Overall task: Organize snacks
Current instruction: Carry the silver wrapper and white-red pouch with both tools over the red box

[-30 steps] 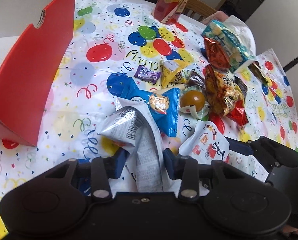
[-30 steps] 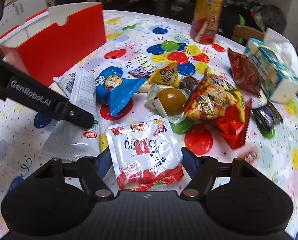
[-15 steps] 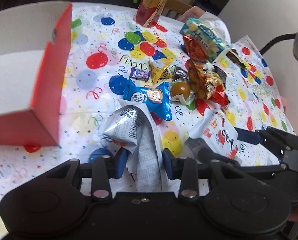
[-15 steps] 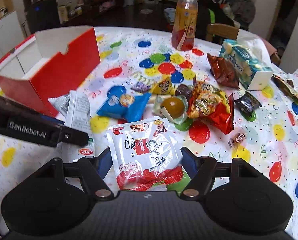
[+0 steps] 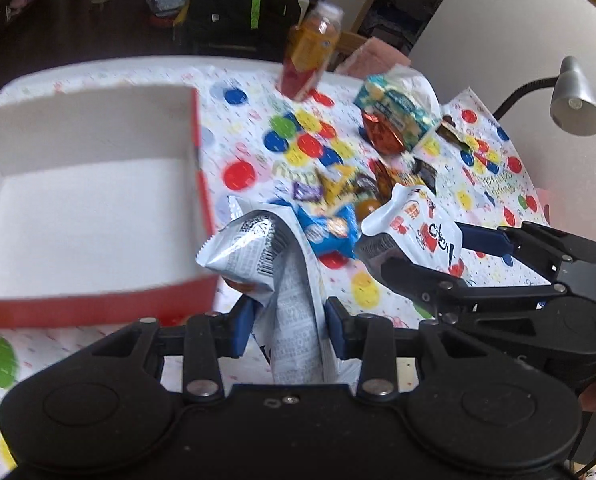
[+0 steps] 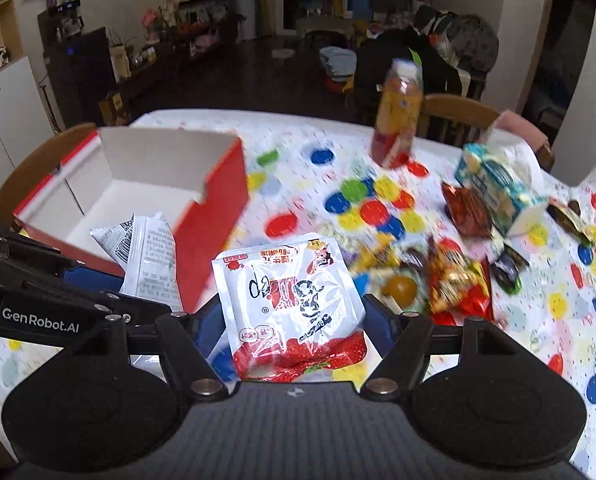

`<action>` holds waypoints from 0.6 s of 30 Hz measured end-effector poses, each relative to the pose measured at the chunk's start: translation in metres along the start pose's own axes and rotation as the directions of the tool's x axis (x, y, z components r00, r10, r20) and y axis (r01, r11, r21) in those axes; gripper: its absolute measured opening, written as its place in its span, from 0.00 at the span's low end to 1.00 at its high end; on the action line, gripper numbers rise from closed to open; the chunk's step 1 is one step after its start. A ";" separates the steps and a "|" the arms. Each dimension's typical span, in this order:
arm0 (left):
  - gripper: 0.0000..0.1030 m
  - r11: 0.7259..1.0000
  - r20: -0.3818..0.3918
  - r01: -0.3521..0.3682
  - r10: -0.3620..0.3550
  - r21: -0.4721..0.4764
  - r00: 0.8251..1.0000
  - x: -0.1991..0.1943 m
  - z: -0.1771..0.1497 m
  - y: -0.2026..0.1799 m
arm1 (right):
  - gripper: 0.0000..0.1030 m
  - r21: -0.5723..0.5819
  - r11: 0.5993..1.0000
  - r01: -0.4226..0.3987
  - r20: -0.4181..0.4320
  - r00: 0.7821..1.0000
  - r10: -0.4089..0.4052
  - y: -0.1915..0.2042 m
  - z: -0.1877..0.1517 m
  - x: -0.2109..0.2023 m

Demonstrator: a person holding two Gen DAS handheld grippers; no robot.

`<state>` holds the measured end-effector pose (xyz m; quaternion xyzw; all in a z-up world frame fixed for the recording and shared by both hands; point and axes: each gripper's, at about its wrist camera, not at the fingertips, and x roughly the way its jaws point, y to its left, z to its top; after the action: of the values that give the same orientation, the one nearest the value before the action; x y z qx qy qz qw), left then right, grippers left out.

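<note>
The left gripper [image 5: 286,322] clamps a silver snack packet [image 5: 274,264] at lower centre, beside the red box [image 5: 202,160]. The right gripper [image 6: 294,328] grips a white strawberry-print pouch [image 6: 290,300], lifted above the balloon-print tablecloth [image 6: 309,200].

Motion blur smears far half of desk [image 5: 254,148] in both views; balloon print unreadable. Juice bottle [image 6: 397,120] label illegible. Small sweets in snack pile [image 5: 337,192] blurred, brands indistinguishable. Red box [image 5: 90,200] cut by left edge of left wrist view. Lower end of silver packet [image 5: 294,300] hidden behind left tongs [image 5: 288,326] housing. Bottom edge of strawberry pouch [image 6: 294,312] hidden behind right tongs [image 6: 294,324] housing. Fine print on silver packet too small to read.
</note>
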<state>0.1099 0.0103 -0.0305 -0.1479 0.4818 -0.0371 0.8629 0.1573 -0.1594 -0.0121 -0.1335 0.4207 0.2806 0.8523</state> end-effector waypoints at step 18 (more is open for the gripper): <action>0.36 0.988 0.066 -0.150 0.151 -0.021 0.986 -0.050 0.056 0.119 | 0.69 -0.067 0.997 -0.046 0.044 0.998 0.049 0.112 0.084 0.045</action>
<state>0.1211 0.1460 0.0034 -0.1191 0.4625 0.0370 0.8778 0.1673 -0.0140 0.0050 -0.1449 0.3947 0.3174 0.8500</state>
